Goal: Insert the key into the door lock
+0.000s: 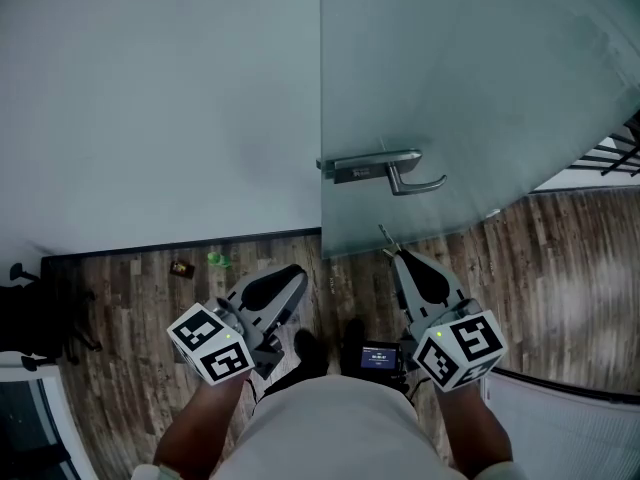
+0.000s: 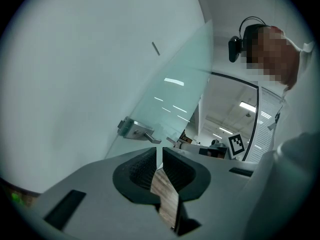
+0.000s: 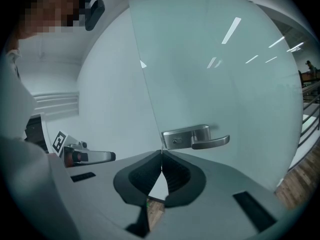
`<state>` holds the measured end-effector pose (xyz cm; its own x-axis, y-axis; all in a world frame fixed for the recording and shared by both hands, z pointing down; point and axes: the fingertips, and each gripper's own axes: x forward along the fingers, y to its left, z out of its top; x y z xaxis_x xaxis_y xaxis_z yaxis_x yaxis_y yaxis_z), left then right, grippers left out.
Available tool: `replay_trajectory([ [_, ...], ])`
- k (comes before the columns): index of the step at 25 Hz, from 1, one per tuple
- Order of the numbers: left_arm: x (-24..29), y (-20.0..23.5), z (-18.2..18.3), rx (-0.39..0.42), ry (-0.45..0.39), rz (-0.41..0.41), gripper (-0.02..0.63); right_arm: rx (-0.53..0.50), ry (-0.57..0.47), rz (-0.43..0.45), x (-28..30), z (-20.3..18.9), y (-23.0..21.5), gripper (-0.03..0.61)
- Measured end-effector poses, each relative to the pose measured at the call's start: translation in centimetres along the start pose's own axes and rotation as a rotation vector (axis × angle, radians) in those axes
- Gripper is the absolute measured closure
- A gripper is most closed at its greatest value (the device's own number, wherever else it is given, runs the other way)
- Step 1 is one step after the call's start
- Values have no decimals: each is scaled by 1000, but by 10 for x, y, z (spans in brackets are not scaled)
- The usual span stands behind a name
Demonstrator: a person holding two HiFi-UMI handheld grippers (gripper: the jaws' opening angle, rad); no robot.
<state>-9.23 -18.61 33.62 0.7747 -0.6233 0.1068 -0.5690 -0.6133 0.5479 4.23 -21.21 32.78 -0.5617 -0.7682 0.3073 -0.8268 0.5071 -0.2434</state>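
The right gripper has its two fingers pressed together on the one key, whose thin metal shaft sticks out past the tips. The part of the key between the pads is hidden, and in the right gripper view it shows only as a sliver, so its teeth cannot be made out. The left gripper holds nothing, and its two fingers are closed with only a hairline slit between them.

Beyond the key's tip, and apart from it, is the single lock, a metal plate at the left edge of the glass door. It has one keyhole (small and dark, left of the handle's root). One lever handle points right. Both grippers hang above the wood-patterned floor, and the person's forearms are cut off at the bottom edge of the head view.
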Motion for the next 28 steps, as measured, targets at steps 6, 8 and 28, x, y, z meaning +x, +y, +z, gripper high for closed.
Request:
replay_trajectory([
  [6,13,18,13,23,-4,40,547,-18,-1,1,18,9,-8,565],
  [8,17,23,16,30,-2,44,528,-15,3,-4,25,9,-11,565],
  [28,64,65,43,65,10,51,486,9,44,-25,79,4,-31,565],
])
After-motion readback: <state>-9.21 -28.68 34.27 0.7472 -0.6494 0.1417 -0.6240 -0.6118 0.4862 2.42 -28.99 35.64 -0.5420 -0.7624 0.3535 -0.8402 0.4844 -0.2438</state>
